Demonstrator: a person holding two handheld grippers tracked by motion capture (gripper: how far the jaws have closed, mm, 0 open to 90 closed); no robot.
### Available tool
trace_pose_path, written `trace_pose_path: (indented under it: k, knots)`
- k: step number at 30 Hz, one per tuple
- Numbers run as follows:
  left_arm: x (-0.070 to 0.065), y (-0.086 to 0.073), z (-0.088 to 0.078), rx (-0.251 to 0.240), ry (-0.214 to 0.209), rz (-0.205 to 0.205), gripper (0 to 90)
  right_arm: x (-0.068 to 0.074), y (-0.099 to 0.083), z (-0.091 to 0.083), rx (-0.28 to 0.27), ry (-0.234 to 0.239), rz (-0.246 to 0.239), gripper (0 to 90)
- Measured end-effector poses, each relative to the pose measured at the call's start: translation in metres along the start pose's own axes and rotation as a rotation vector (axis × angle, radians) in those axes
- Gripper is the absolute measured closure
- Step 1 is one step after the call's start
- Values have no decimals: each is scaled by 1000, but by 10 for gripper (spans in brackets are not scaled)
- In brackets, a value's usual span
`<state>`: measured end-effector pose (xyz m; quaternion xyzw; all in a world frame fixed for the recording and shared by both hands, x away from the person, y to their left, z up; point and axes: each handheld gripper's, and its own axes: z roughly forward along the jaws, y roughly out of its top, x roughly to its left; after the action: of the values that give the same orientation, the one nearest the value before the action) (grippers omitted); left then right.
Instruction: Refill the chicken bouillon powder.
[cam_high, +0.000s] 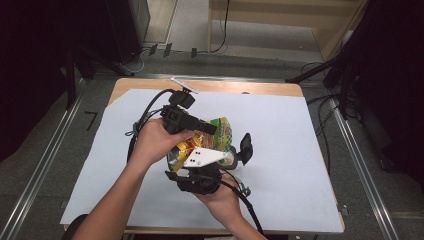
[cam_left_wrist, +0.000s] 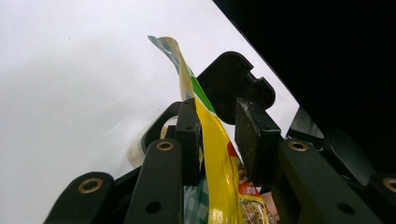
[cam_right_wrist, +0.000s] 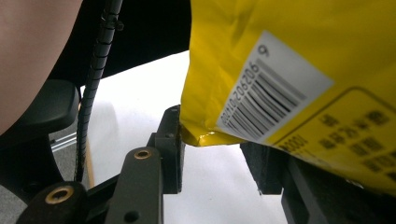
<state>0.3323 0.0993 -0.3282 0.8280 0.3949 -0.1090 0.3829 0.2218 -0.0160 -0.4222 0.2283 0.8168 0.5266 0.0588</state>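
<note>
- A yellow snack bag (cam_high: 212, 137) is held up off the white-covered counter (cam_high: 300, 165), near the middle of it, between the person's two hands.
- The left gripper (cam_high: 212, 131) comes in from the left and far side, with the left hand (cam_high: 157, 140) wrapped round its body. In the left gripper view the bag's thin sealed edge (cam_left_wrist: 212, 140) stands on end between the two fingers (cam_left_wrist: 189, 135). It lies against the finger on the picture's left, while a narrow gap shows at the other one. So the fingers stand partly closed about the edge, but I cannot tell whether they truly pinch it.
- The right gripper (cam_high: 227, 159) comes up from the near side, under the bag, with the right hand (cam_high: 220, 197) below it. In the right gripper view the barcode side of the bag (cam_right_wrist: 289, 74) hangs over the fingers (cam_right_wrist: 170, 140), and its lower corner dips into the space between them. They are partly open, and whether the pads press on that corner I cannot tell.
- The bag's long axis runs roughly from the near-left to the far-right, with its green top end pointing away from the person.
- My judgement: both grippers sit equally close, at opposite ends. Any pull or opening move will turn on the left fingers keeping the sealed edge square between them.
</note>
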Motion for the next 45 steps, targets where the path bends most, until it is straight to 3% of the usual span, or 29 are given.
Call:
trace_pose_path:
  k: [12, 30, 45]
  knots:
    - [-1, -1, -3, -23, 3, 15, 718, 0, 1, 1, 1, -21, -25, 622]
    - [-2, -1, 2, -68, 17, 76, 718, -6, -3, 3, 4, -68, -57, 623]
    - [3, -3, 4, -60, 9, 67, 718, -4, -5, 6, 14, -83, -70, 622]
